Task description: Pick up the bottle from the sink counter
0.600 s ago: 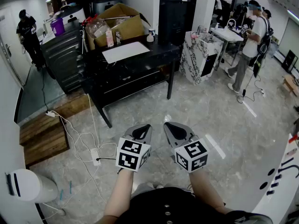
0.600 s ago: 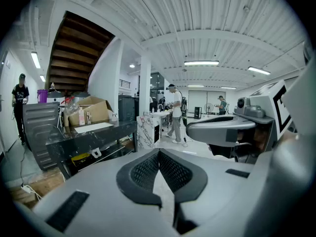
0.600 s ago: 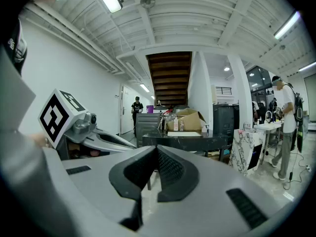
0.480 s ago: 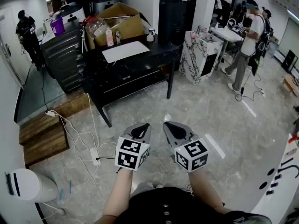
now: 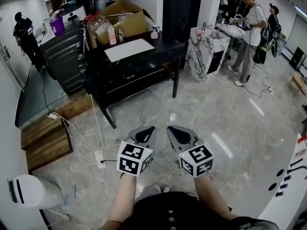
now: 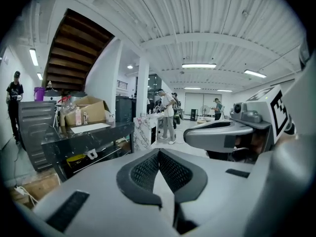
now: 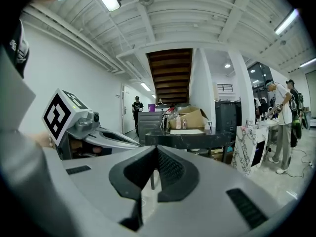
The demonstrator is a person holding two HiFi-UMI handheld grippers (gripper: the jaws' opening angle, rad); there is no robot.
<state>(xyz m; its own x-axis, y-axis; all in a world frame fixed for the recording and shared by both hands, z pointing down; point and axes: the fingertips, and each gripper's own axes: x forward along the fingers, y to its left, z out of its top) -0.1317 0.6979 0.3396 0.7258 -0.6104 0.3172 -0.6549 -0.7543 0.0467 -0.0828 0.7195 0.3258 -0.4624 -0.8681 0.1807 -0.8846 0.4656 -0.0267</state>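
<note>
Tongs: left gripper [image 5: 146, 131] and right gripper [image 5: 173, 130] are both pinched closed with nothing between the jaws, held side by side at 6 o'clock.
Location: bottle [image 5: 205, 27] is probably the small shape atop the marble counter [image 5: 204, 56] at 1 o'clock, well apart from both grippers.
Axis: seems upright, long axis vertical; too small to confirm which way it points.
Risk: jaws arriving closed would knock it over. A person [image 5: 249, 32] stands near the counter and may block the approach.

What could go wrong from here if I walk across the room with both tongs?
The power strip lying on the floor to your left could trip you. A person stands by the marble counter, so reaching there may be crowded. The left tongs and right tongs are shut; open them first.
</note>
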